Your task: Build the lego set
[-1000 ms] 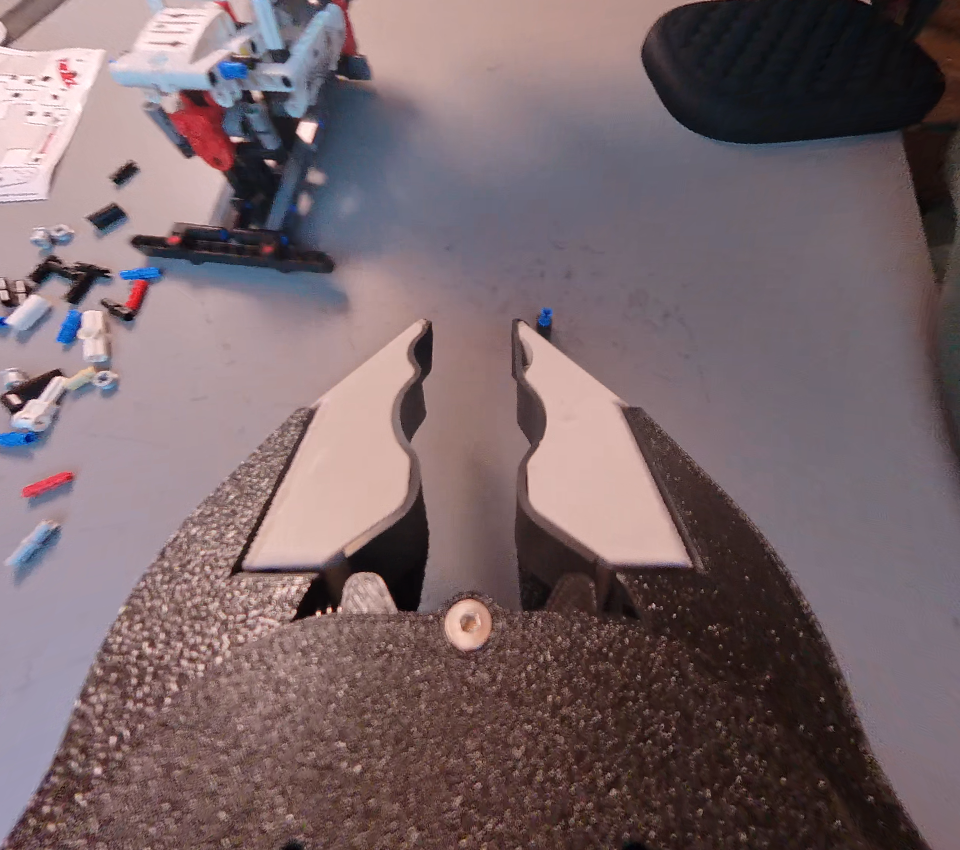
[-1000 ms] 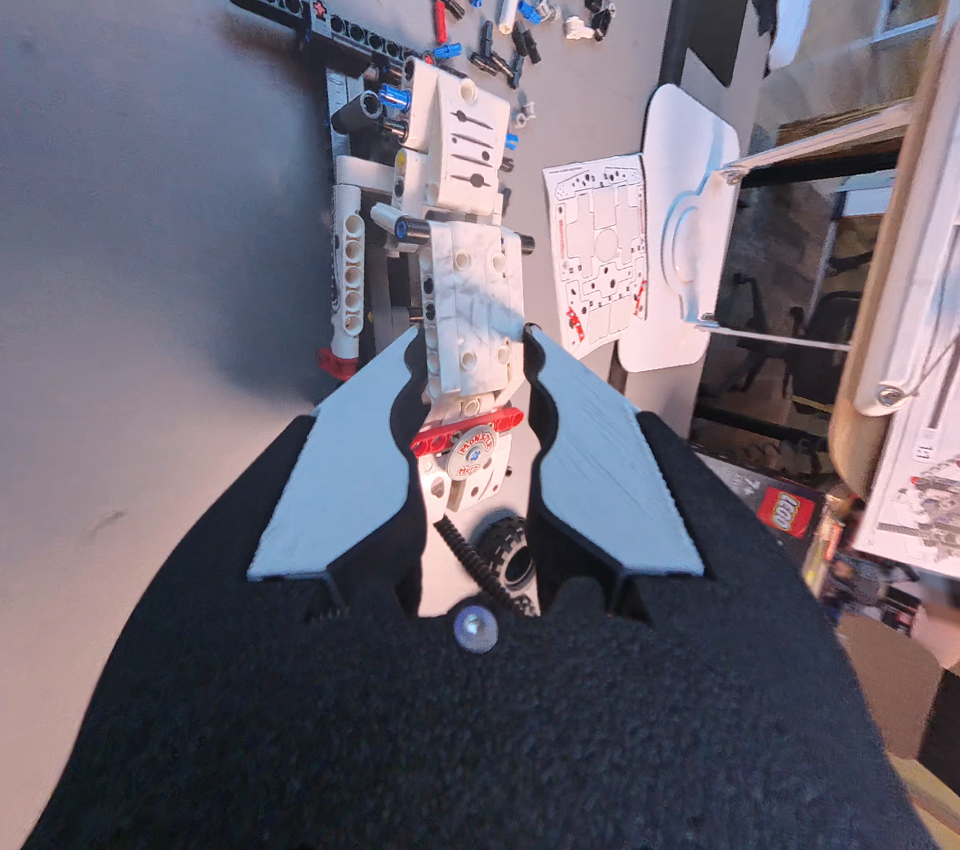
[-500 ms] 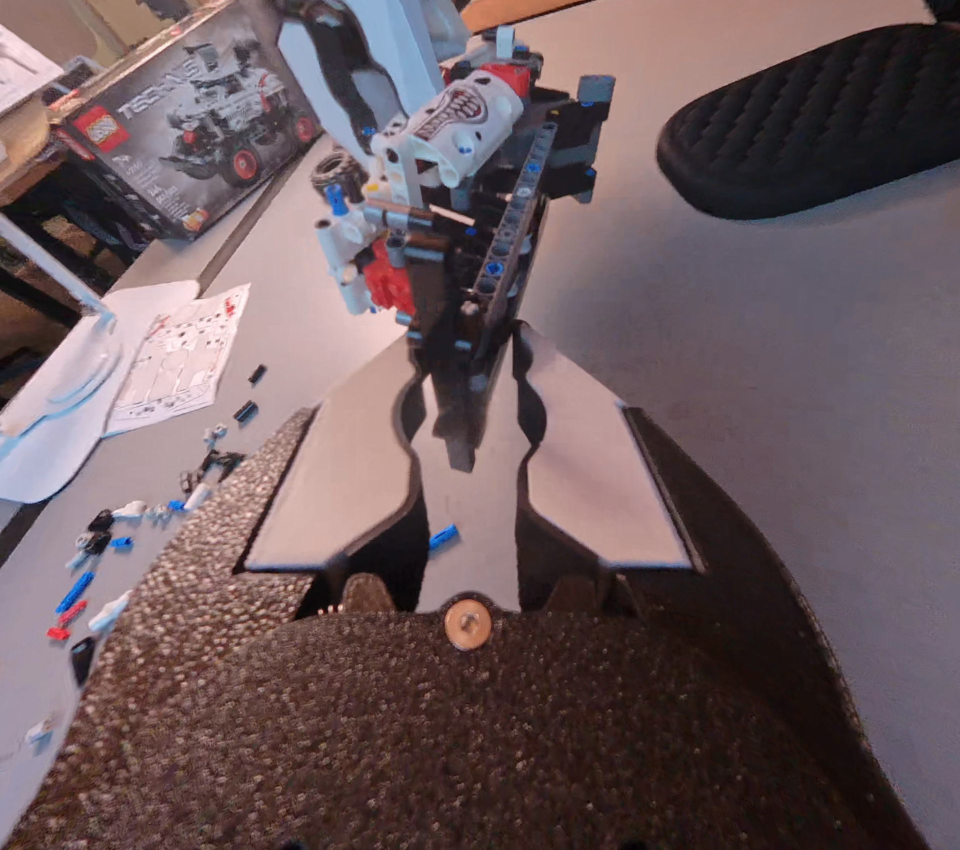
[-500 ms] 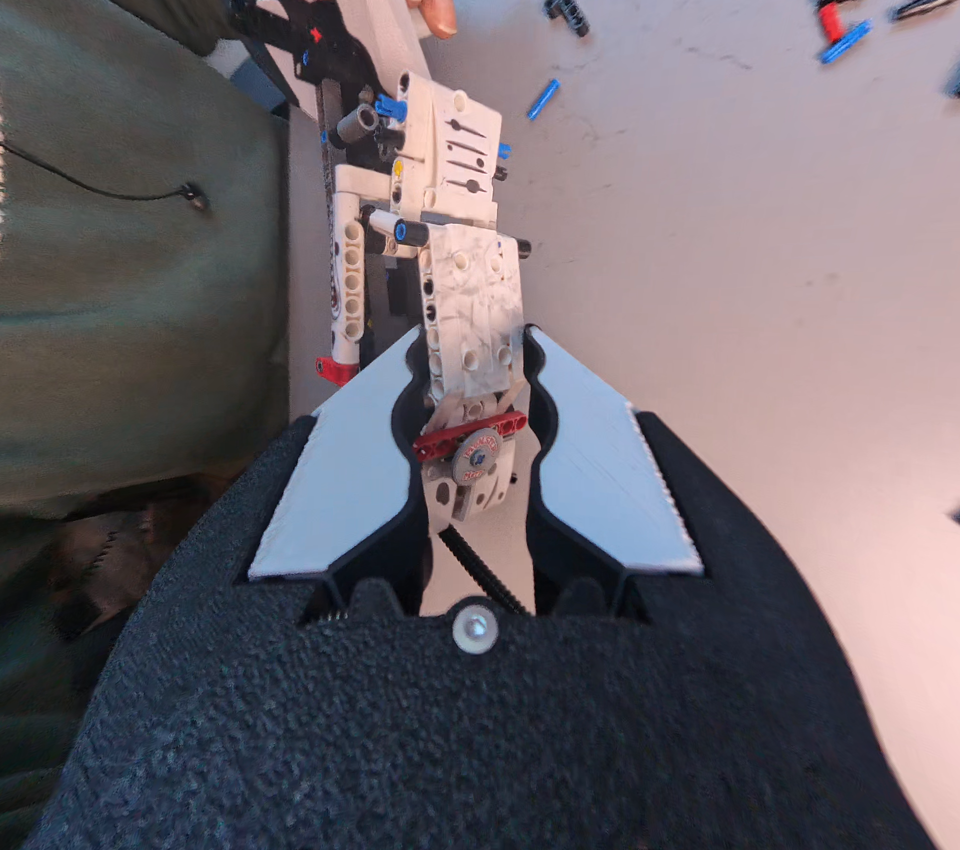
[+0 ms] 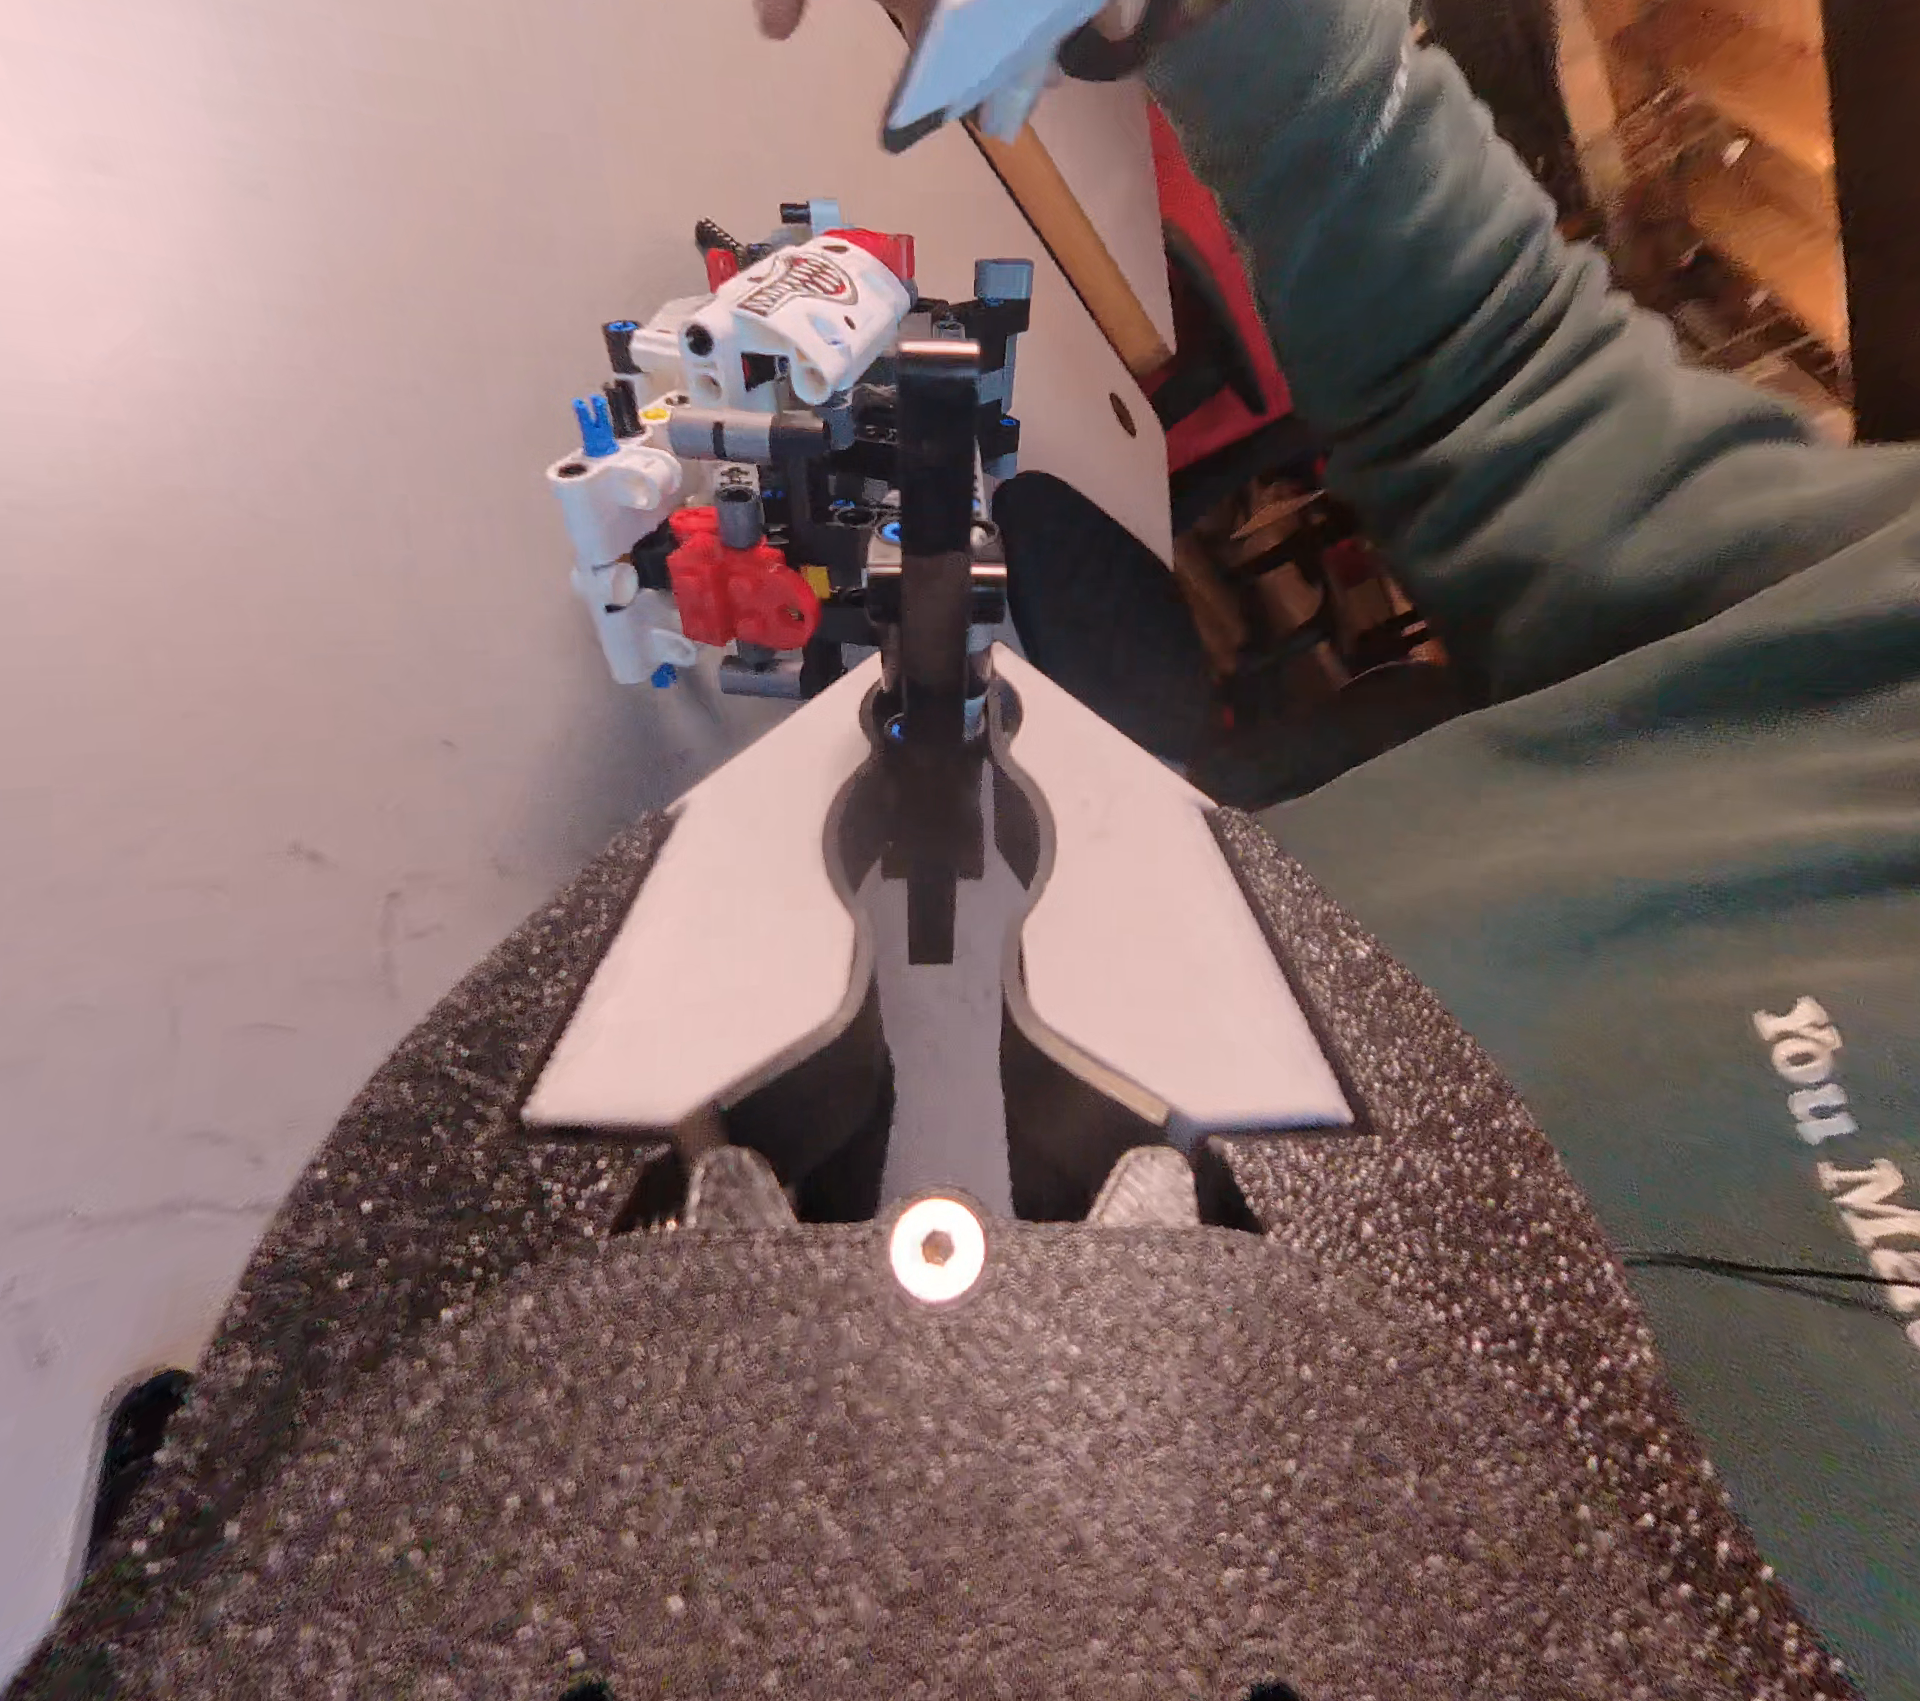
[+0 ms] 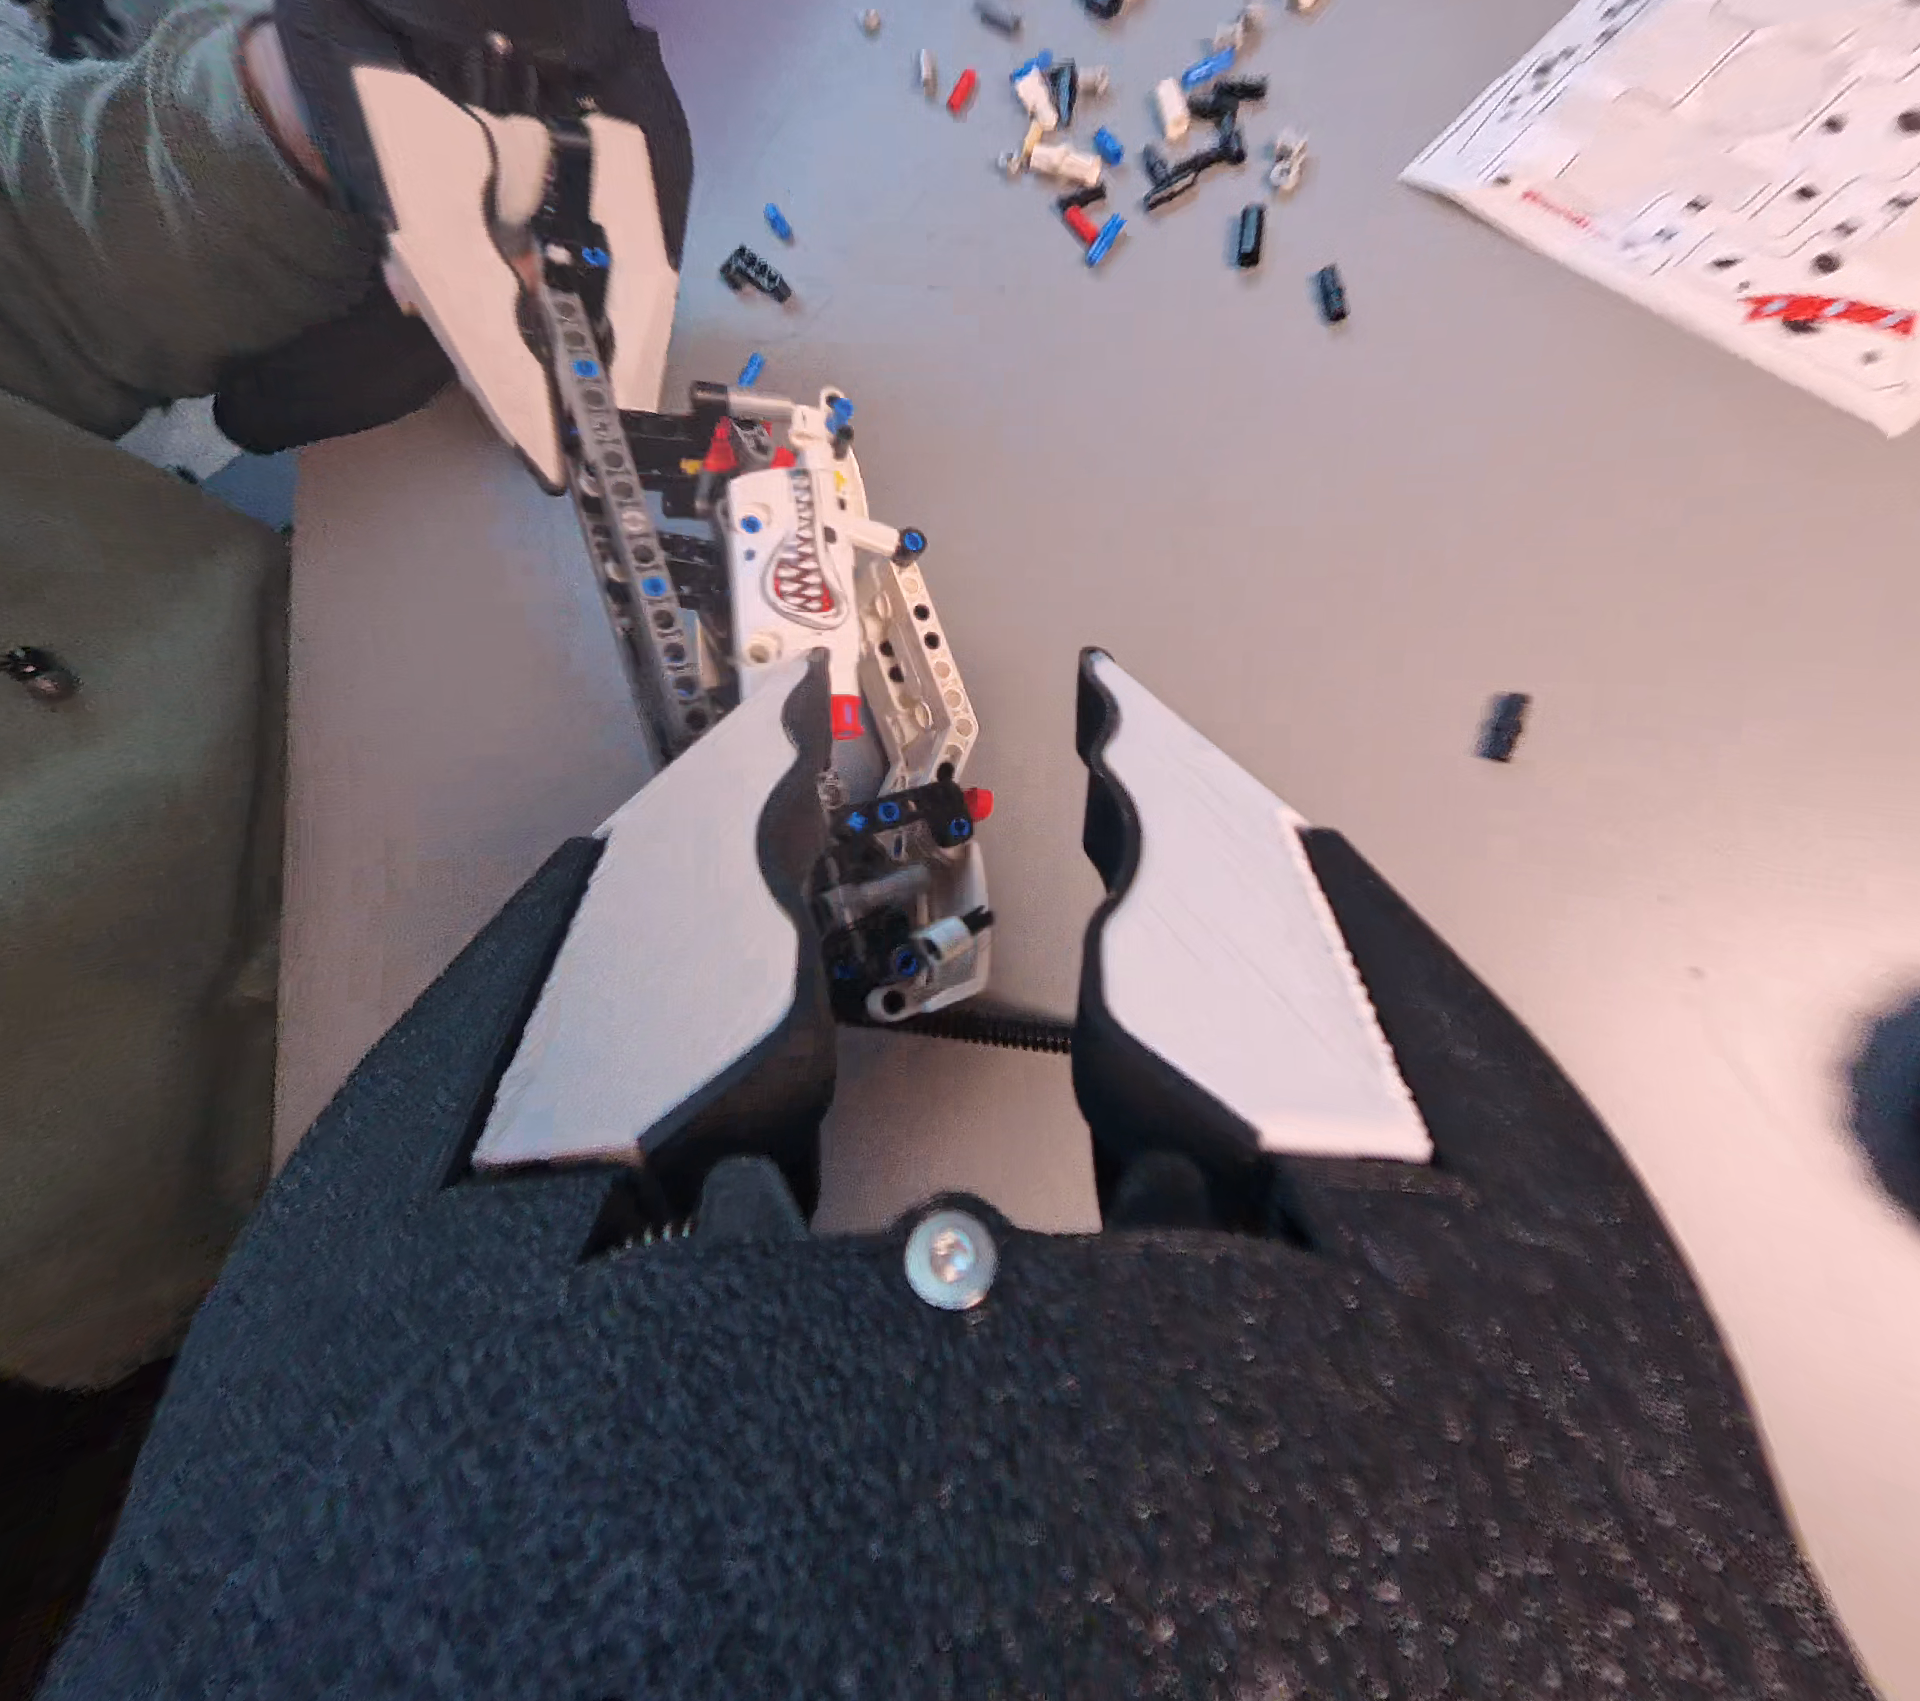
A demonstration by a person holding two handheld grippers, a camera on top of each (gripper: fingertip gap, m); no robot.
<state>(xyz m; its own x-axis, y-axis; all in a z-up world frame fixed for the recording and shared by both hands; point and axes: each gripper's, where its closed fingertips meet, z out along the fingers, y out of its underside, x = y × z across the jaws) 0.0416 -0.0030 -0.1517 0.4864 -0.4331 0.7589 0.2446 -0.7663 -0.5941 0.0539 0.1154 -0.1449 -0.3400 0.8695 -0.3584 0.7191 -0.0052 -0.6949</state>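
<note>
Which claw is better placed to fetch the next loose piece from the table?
Right, probably. The right claw is open and empty beside the model, while the left claw is shut on the model's black beam, holding it up.

A grey table (image 6: pixel 1455 560) fills the right wrist view, its edge at nine o'clock meeting a green sleeve (image 6: pixel 114 217), while in the left wrist view a teal sleeve (image 5: pixel 1455 321) runs toward three o'clock.
</note>
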